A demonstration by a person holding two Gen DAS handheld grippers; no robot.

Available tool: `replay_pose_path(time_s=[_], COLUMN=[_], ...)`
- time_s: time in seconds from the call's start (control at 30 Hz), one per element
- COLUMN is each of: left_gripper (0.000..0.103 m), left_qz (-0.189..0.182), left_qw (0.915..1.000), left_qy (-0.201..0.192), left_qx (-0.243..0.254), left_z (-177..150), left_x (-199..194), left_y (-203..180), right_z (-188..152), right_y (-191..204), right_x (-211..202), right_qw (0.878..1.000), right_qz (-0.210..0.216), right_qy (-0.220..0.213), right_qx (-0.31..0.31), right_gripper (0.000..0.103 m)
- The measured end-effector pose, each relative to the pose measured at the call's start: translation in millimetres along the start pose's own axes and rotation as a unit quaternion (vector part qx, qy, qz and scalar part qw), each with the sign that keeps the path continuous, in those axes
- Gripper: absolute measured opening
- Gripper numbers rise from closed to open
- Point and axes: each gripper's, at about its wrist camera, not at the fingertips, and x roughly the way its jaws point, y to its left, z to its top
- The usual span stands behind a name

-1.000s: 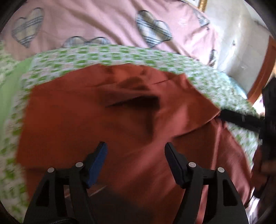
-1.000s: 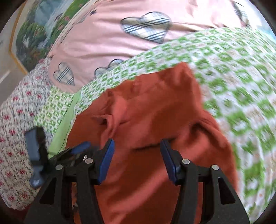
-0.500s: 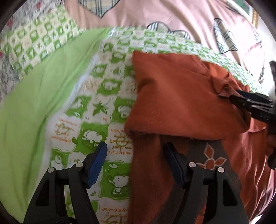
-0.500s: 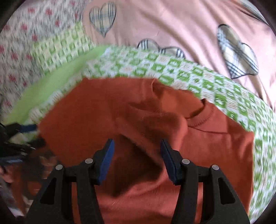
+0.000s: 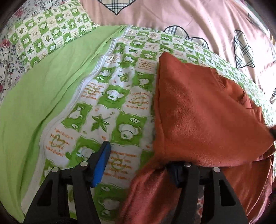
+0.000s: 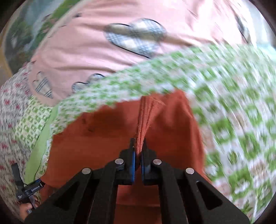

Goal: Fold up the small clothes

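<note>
**Spotter:** Risk first. Your right hand-held gripper (image 6: pixel 137 149) is clamped tight on a bunched ridge of the rust-orange sweater (image 5: pixel 198 110), and only a narrow pinch of knit sits between the pads. Pull hard and that pinch may slide out, or it may drag the whole folded panel askew.

**Checker:** And where does the garment lie?

**Spotter:** On the bed, over the green-checked quilt (image 5: pixel 120 96), with one panel already doubled across the body. Beyond it are the plain green sheet (image 5: pixel 51 82) and the pink heart-print cover (image 5: pixel 172 15).

**Checker:** Your left side?

**Spotter:** Your left hand-held gripper (image 5: pixel 138 165) is closing, yet its jaws stand apart. One blue pad (image 5: pixel 101 165) hangs over bare quilt; the other is tucked under the sweater's edge. Nothing is pressed between them, so you hold nothing there yet.

**Checker:** So what goes wrong?

**Spotter:** In my judgement, the jaws could shut on quilt together with knit, and lifting would then haul the bedding up and spoil the fold. Also, the right view is smeared with motion, so your grip depth there is hard to judge.
</note>
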Motion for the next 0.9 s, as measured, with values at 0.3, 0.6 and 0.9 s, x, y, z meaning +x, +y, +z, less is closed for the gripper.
replay_pose_path(time_s=[0.3, 0.6, 0.9], left_gripper=[0.046, 0.048, 0.067], left_qz=[-0.047, -0.064, -0.171], left_qw=[0.9961, 0.995, 0.9852], left_qy=[0.011, 0.012, 0.015], left_qx=[-0.074, -0.076, -0.002], left_z=[5.5, 3.4, 11.3], left_x=[1.0, 0.6, -38.5], left_y=[26.8, 31.7, 26.9], right_z=[-5.3, 5.0, -24.3], right_y=[-8.7, 12.5, -20.3], right_x=[8.8, -16.7, 2.6], right_qw=[0.999, 0.998, 0.999], right_qz=[0.028, 0.027, 0.003], right_qy=[0.014, -0.044, 0.03], right_qx=[0.043, -0.031, 0.024], right_gripper=[0.012, 0.007, 0.014])
